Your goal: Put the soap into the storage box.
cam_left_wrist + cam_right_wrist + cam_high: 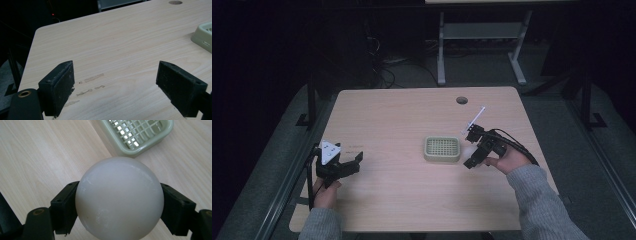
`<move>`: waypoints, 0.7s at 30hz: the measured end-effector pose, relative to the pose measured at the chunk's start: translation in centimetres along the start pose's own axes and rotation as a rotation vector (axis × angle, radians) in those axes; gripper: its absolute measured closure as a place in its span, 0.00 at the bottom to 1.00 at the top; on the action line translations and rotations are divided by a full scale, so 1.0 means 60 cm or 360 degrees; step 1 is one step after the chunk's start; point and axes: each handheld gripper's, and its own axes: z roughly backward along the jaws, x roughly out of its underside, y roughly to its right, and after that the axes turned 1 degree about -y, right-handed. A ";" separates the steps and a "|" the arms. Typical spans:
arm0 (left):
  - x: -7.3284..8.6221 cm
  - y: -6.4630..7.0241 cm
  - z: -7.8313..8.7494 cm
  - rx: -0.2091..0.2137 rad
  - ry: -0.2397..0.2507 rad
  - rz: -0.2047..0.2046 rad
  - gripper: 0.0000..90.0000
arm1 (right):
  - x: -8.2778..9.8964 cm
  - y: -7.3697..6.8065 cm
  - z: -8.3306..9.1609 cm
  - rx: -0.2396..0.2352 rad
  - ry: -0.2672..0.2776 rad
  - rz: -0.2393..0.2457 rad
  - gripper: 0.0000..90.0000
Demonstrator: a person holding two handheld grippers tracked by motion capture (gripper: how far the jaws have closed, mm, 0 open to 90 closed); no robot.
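Observation:
A white ball (119, 195) sits between the two black jaws of my right gripper (120, 203), which is shut on it. In the high view that right gripper (470, 148) hovers just right of a pale green slotted basket (442, 149), and the ball is only a faint pale patch between its jaws. The basket (140, 135) lies just beyond the ball and looks empty. My left gripper (355, 164) rests near the table's front left, wide open with nothing between its fingers (58, 86). The basket's corner (203, 35) shows far to its right.
The light wooden table (402, 115) has a round cable hole (462, 100) near its back edge. Faint tape marks (92, 78) lie on the wood ahead of the left gripper. A grey desk frame (482, 35) stands on the dark floor behind.

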 end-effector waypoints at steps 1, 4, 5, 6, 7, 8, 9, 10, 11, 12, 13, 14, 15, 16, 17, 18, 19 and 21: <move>0.000 0.000 0.001 0.0001 0.0000 0.0001 0.17 | -0.002 0.001 0.000 0.0000 0.0001 -0.0001 0.26; 0.000 0.002 -0.001 0.0003 0.0000 0.0000 0.16 | -0.012 0.000 0.002 -0.0017 0.0003 0.0008 0.26; 0.000 0.002 -0.001 0.0003 0.0000 0.0000 0.16 | -0.012 0.000 0.002 -0.0017 0.0003 0.0008 0.26; 0.000 0.003 -0.002 0.0006 -0.0002 -0.0002 0.16 | -0.015 0.000 0.002 -0.0013 -0.0002 0.0015 0.26; 0.000 0.003 -0.002 0.0004 0.0001 -0.0006 0.16 | -0.017 0.000 0.003 -0.0015 -0.0005 0.0020 0.26; 0.000 0.003 -0.001 0.0003 0.0001 -0.0010 0.16 | -0.022 0.001 0.004 -0.0005 -0.0007 0.0023 0.26; 0.000 0.003 -0.001 0.0002 0.0003 -0.0004 0.16 | -0.024 0.001 0.005 -0.0007 -0.0006 0.0023 0.26; 0.000 0.003 -0.001 0.0003 0.0003 -0.0001 0.16 | -0.027 0.002 0.006 -0.0003 -0.0008 0.0025 0.26; 0.000 0.002 -0.001 0.0004 0.0004 -0.0001 0.16 | -0.029 0.002 0.007 -0.0001 -0.0004 0.0029 0.26; 0.000 0.003 -0.001 0.0003 0.0005 0.0000 0.16 | -0.031 0.001 0.008 0.0000 -0.0004 0.0026 0.26; 0.000 0.003 -0.001 0.0003 0.0005 0.0000 0.16 | -0.031 0.001 0.008 0.0000 -0.0004 0.0026 0.26; 0.000 0.003 -0.001 0.0003 0.0005 -0.0001 0.16 | -0.033 0.002 0.009 -0.0002 0.0003 0.0036 0.26; 0.000 0.003 -0.001 0.0005 0.0004 -0.0004 0.16 | -0.036 0.001 0.011 -0.0006 0.0003 0.0030 0.26; 0.000 0.002 -0.001 0.0007 0.0005 -0.0008 0.16 | -0.040 -0.001 0.013 -0.0004 0.0012 0.0037 0.26; 0.000 0.002 0.000 0.0005 0.0005 -0.0004 0.16 | -0.040 -0.001 0.013 -0.0004 0.0012 0.0037 0.26; 0.000 0.001 0.000 0.0005 0.0005 -0.0005 0.16 | -0.042 -0.002 0.013 0.0000 0.0013 0.0044 0.26; 0.000 0.001 0.000 0.0002 0.0005 -0.0005 0.16 | -0.045 -0.004 0.014 0.0000 0.0005 0.0050 0.26; 0.000 0.000 0.000 0.0002 0.0001 -0.0005 0.16 | -0.052 -0.007 0.014 -0.0005 0.0010 0.0068 0.26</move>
